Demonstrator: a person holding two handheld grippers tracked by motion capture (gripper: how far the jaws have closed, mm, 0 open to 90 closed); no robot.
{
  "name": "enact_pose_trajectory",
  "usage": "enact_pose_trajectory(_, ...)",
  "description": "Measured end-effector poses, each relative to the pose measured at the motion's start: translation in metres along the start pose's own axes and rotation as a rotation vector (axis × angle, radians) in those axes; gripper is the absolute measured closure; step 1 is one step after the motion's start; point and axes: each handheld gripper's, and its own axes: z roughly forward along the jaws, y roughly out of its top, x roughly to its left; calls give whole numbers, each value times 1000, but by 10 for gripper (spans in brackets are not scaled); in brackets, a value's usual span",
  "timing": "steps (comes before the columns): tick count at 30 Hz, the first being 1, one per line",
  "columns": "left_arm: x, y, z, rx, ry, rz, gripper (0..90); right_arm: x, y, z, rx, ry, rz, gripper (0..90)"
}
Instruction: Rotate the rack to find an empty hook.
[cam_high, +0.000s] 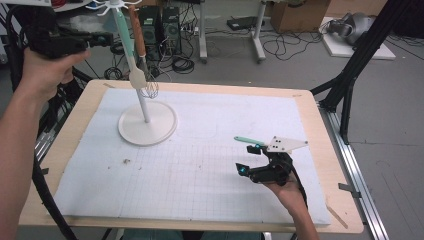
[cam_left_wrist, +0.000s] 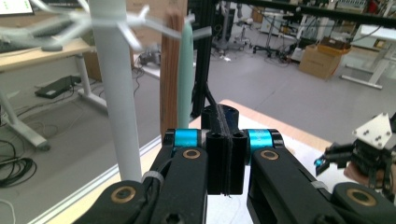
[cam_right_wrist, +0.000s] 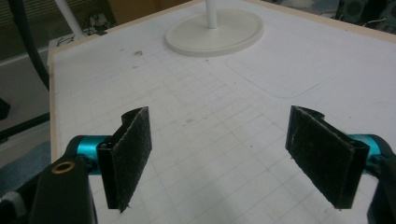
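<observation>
Utensil stand (cam_high: 145, 107) at the far left of the surface (cam_high: 330, 150), with a whisk (cam_high: 149, 89) and a pale green spatula (cam_high: 131, 55) hanging upright from its hooks. The left tongs (cam_high: 102, 39), pressed shut on nothing, are held high just left of the hanging handles, the nearer of the two. The right tongs (cam_high: 248, 159), spread wide and empty, rest low at the near right, well apart from the stand, pointing toward its round base (cam_right_wrist: 215, 32). A green-handled tool (cam_high: 248, 140) lies just beyond them.
</observation>
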Motion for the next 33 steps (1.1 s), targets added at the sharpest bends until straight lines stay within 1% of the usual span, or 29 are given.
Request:
enact_pose_trajectory(2,1,4,1,-5,4,-1,894,0,0,0,2,4,1,213)
enact_pose_trajectory(6,1,9,3,-13,-4,-3,895,0,-1,1,6,5,-1,213)
enact_pose_trajectory(12,2,21,4,-35,10,-10,895,1,-1,1,6,9,-5,213)
enact_pose_trajectory(14,2,23,5,-30,14,-10,895,2,-1,1,8,10,-4,213)
enact_pose_trajectory(15,3,24,6,-28,12,-16,895,2,-1,1,10,10,-2,213)
enact_pose_trajectory(16,3,24,7,-26,11,-12,895,2,-1,1,11,9,-2,213)
enact_pose_trajectory(20,3,25,10,-30,11,-17,895,2,-1,1,11,10,-3,213)
enact_pose_trajectory(24,2,23,13,-9,11,-12,895,2,-1,1,6,14,-6,213)
enact_pose_trajectory(27,-1,25,14,-23,2,-7,895,2,-1,1,5,14,-7,213)
enact_pose_trajectory(28,-2,25,15,-20,-1,-3,895,1,-1,1,5,14,-7,213)
enact_pose_trajectory(29,-3,25,15,-12,3,5,895,1,-1,1,7,14,-7,213)
enact_pose_trajectory(31,-3,24,13,-3,7,6,895,2,-1,1,8,18,-3,213)
enact_pose_trajectory(33,-4,25,11,-6,11,8,895,2,-1,2,12,22,-1,213)
